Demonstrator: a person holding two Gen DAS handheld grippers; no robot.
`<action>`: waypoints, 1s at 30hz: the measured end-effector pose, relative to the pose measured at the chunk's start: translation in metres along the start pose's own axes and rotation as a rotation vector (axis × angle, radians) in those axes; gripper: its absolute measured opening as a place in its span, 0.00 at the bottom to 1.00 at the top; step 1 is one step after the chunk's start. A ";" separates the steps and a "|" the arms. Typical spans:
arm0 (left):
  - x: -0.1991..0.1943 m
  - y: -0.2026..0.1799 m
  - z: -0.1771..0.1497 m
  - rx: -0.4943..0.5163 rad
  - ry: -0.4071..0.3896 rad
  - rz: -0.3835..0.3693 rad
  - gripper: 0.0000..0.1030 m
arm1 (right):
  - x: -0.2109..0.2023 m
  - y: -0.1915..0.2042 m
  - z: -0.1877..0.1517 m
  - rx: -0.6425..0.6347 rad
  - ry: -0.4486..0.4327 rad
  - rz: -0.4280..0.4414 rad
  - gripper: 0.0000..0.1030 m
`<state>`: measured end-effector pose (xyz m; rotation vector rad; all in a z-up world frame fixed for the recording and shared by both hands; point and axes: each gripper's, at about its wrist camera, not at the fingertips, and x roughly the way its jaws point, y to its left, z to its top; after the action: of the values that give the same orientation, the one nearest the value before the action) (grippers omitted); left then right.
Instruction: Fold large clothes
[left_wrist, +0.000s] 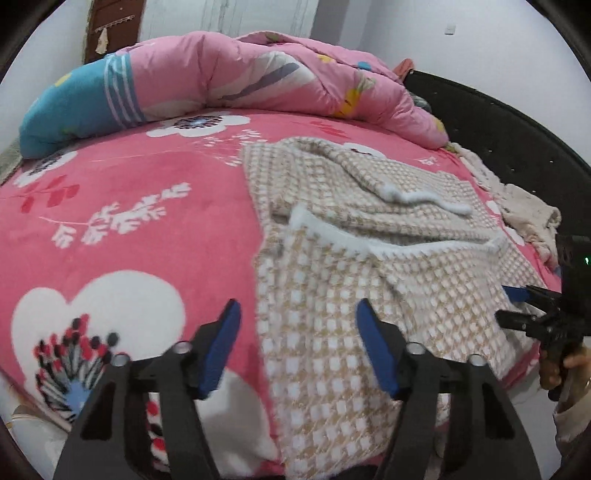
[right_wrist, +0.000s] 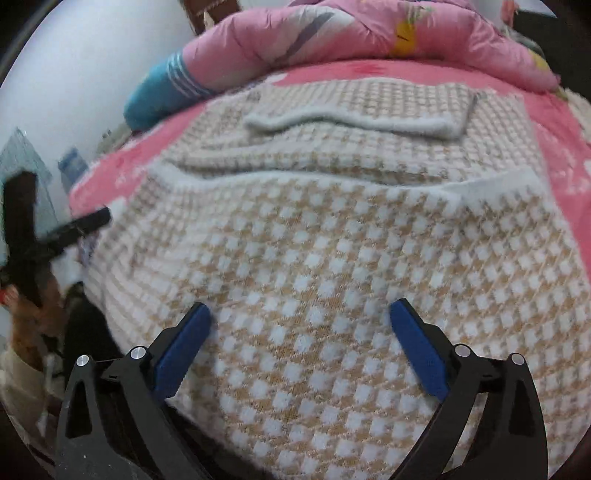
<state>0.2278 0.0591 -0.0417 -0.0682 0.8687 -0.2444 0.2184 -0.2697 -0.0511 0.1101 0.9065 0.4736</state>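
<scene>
Plainly both sets of jaws stand open and hold nothing. The left gripper (left_wrist: 297, 319) hovers over the near left edge of the sweater (left_wrist: 369, 258), the right gripper (right_wrist: 300, 317) over its near middle. The sweater, checked beige and white, lies partly folded on the bed (left_wrist: 147, 229), before a quilt (left_wrist: 236, 77).

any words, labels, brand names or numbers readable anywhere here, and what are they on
None can be read.
The checked sweater: no tag or label shows.
The pink sheet and the quilt: flowers and stripes only, no lettering.
The bluish items by the wall: too blurred to tell whether they carry print.
</scene>
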 end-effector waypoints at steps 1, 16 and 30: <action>0.002 0.000 0.002 -0.003 -0.007 -0.023 0.51 | 0.001 0.000 0.000 -0.004 0.001 0.002 0.91; 0.052 0.010 0.027 -0.049 0.118 -0.092 0.37 | -0.001 0.004 -0.003 -0.036 0.005 -0.009 0.92; 0.057 -0.005 0.031 0.021 0.199 -0.119 0.35 | -0.002 0.004 -0.006 -0.038 -0.002 -0.002 0.92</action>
<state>0.2858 0.0392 -0.0634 -0.0769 1.0617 -0.3762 0.2109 -0.2679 -0.0524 0.0756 0.8956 0.4887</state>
